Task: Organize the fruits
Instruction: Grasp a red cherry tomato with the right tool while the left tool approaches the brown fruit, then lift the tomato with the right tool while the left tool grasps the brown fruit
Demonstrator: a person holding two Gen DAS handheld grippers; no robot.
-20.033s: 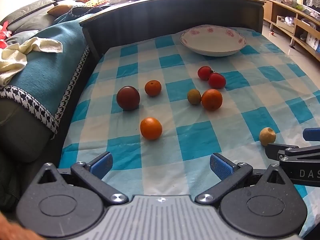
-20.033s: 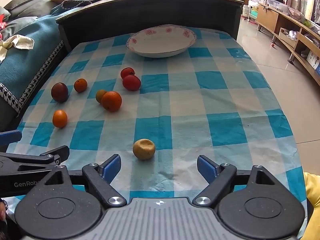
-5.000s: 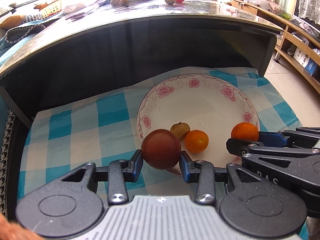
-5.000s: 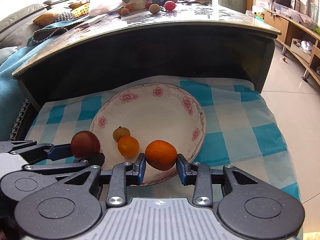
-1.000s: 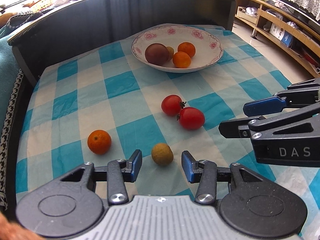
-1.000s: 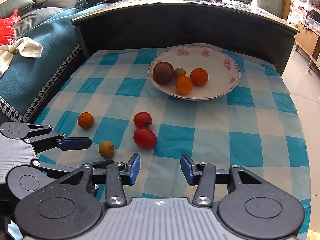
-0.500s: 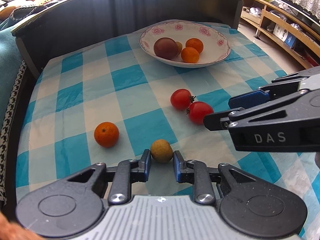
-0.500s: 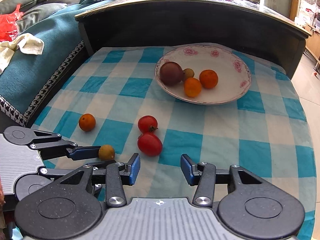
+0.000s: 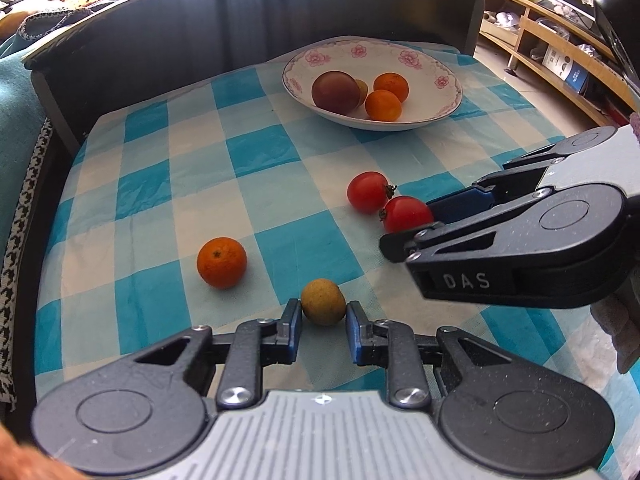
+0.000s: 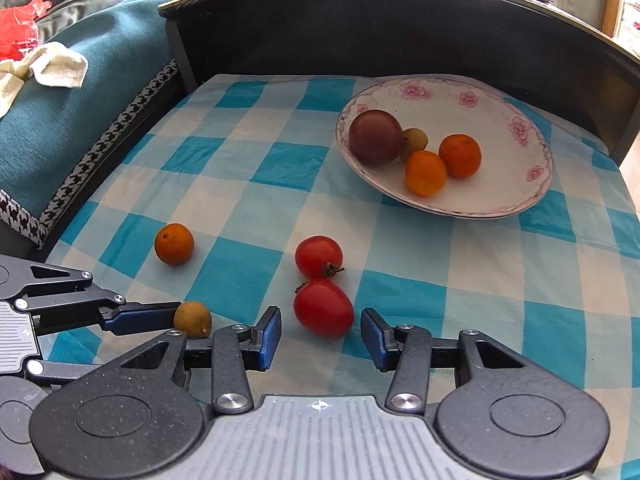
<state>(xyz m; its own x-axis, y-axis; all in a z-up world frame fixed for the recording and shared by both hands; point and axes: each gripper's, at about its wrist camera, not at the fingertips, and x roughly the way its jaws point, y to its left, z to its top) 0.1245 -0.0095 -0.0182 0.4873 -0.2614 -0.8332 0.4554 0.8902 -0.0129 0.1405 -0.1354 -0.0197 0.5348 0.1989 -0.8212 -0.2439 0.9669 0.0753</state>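
Observation:
My left gripper [image 9: 323, 325] is shut on a small tan fruit [image 9: 323, 301], also seen in the right wrist view [image 10: 193, 318], on the checked cloth. My right gripper [image 10: 320, 332] is open, its jaws on either side of the near red tomato [image 10: 323, 307]. A second tomato [image 10: 319, 256] lies just beyond it. A small orange [image 10: 174, 243] lies to the left. The flowered plate [image 10: 516, 196] at the back holds a dark plum [image 10: 376, 137], two oranges and a small tan fruit.
The blue checked cloth [image 10: 248, 184] covers a low table. A dark curved tabletop [image 10: 400, 8] rises behind the plate. A teal sofa [image 10: 60, 120] with a white towel stands at the left. Tiled floor and shelves [image 9: 560, 40] are at the right.
My left gripper has closed onto the small tan fruit. My right gripper has moved forward so that its open jaws now flank the near tomato.

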